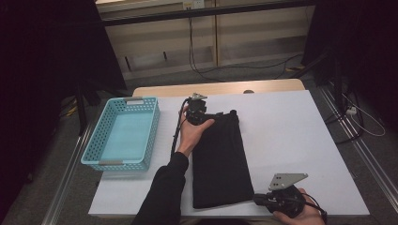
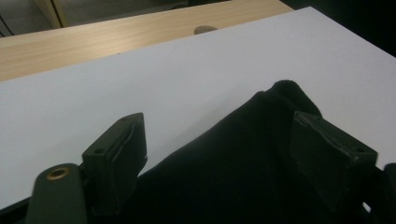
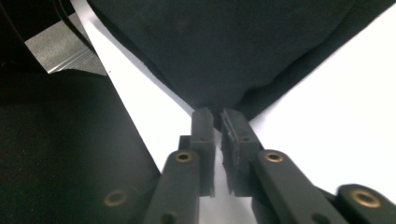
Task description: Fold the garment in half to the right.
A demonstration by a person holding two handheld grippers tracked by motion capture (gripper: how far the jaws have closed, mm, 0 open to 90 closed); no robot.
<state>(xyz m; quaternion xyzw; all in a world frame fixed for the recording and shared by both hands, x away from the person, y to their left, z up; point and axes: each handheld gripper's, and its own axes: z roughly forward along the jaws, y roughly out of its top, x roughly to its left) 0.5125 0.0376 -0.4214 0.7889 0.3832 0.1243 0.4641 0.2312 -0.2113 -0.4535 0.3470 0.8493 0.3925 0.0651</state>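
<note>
Soft black cloth (image 1: 219, 159) (folded oblong) on smooth white table (image 1: 291, 126)

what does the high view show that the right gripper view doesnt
The high view alone takes in the turquoise basket left of the black cloth, the left gripper at the cloth's far end with the hand holding it, and the wooden table edge beyond the white surface.

The right gripper view alone gives the close detail: the right gripper has its fingers closed on the cloth's near corner.

Both show the black cloth lying on the white surface and the right gripper at its near right corner.
</note>
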